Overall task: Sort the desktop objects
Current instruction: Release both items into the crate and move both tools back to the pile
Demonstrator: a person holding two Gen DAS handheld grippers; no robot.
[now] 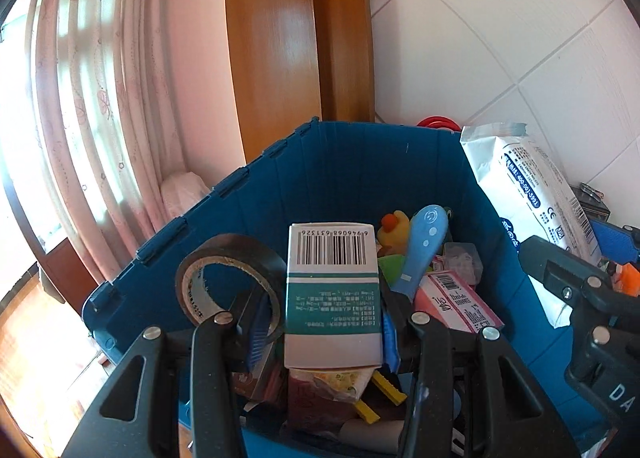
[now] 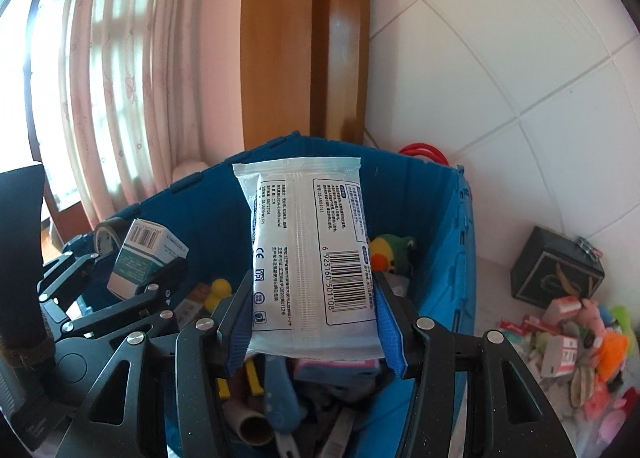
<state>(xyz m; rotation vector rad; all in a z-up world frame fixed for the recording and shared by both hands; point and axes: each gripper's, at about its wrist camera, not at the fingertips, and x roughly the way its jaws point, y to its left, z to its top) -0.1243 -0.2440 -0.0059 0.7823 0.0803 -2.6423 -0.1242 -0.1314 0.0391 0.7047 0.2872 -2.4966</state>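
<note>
My left gripper [image 1: 324,322] is shut on a white and teal box [image 1: 332,290] with a barcode, held above the open blue bin [image 1: 340,161]. A roll of black tape [image 1: 228,278] hangs around its left finger. To its right, my right gripper [image 2: 314,318] is shut on a white wipes pack [image 2: 308,250], also over the blue bin [image 2: 200,209]. In the right wrist view the left gripper [image 2: 148,270] with the box [image 2: 140,262] shows at the left. Inside the bin lie a yellow rubber duck [image 1: 394,232], a light blue handheld device [image 1: 424,242], a pink box [image 1: 456,302] and a plush parrot [image 2: 394,254].
Right of the bin, a black box [image 2: 556,270] and a heap of small toys and packets [image 2: 572,346] lie on the white tabletop. A red ring [image 2: 424,151] sticks up behind the bin. A tiled wall, a wooden door frame [image 2: 304,37] and pink curtains [image 2: 120,77] stand behind.
</note>
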